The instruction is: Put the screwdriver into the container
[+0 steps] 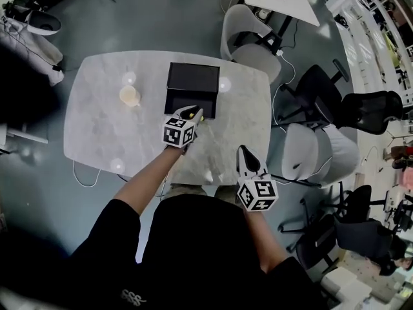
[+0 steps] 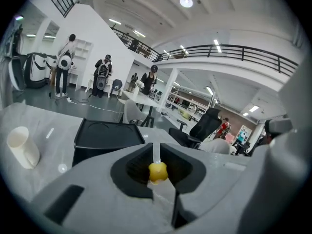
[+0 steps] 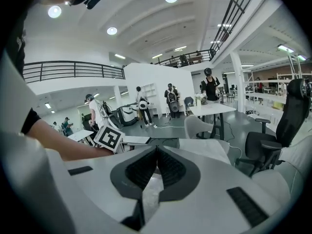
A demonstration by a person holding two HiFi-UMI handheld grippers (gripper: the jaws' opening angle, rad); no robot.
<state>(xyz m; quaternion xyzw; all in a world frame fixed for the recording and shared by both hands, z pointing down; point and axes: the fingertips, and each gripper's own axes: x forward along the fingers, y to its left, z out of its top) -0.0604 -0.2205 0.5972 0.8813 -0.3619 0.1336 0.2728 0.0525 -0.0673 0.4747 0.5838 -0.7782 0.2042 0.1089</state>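
No brand or label could be read. The pale print on the person's black shirt (image 1: 132,297) was too blurred to make out, and the gripper cubes bore only black-and-white square markers. The left gripper (image 1: 192,114) was reached forward over the table (image 1: 103,121) on an outstretched forearm, tilted slightly down, seemingly at the near edge of the black container (image 1: 193,77). Its fingers pinched the yellow-ended screwdriver (image 2: 157,172). The right gripper (image 1: 243,152) hung nearer the body, by the table's near edge, fingers pressed together on nothing.
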